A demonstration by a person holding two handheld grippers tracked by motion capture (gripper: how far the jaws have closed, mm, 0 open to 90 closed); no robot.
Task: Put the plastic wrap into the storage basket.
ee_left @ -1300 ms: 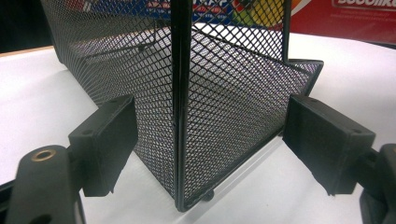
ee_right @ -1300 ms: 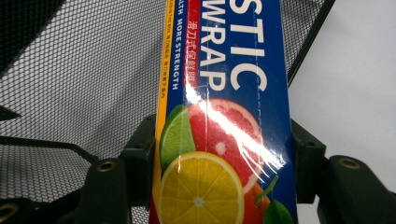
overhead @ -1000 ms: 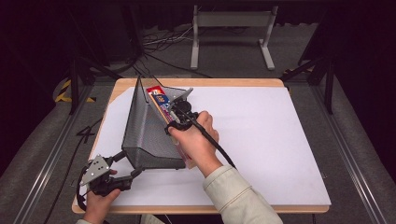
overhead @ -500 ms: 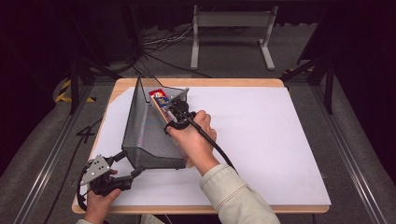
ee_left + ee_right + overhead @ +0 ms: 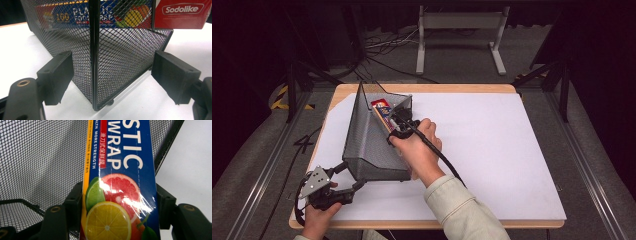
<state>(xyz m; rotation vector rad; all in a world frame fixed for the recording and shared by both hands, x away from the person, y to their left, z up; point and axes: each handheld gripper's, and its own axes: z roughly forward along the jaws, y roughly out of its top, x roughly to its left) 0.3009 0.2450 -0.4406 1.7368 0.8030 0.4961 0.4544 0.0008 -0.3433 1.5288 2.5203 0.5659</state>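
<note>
- Landmark: black mesh basket [image 5: 371, 140] on the white table [image 5: 502, 150], a tall wedge-shaped file holder with its near corner toward the person.
- Right gripper [image 5: 398, 120] sits at the basket's open right side; its jaws clasp the plastic wrap box [image 5: 120, 182] on both long edges, pads [image 5: 163, 207] pressed against the carton. A narrow grip, the carton filling the gap.
- In the high view the box [image 5: 382, 108] lies inside the basket along its right wall, far end toward the basket's back corner.
- Change over the last second: in the high view the right hand [image 5: 417, 150] has edged a little deeper along the basket's right wall, and the box's red end shows slightly farther in. The jaws have eased open a touch, still with the box between them.
- Reading: the box looks seated or nearly seated in the basket, and the grip is beginning to slacken. Release seems the step in hand.
- Left gripper [image 5: 346, 176] stands at the basket's near corner, unmoved. Jaws wide apart, one each side of the corner post [image 5: 94, 55], neither pad [image 5: 58, 75] touching mesh. It holds nothing.
- A red Sodolike pack [image 5: 181, 13] shows at the basket's top right in the left gripper view.
- Risk: pulling the right gripper back could drag the box out.
</note>
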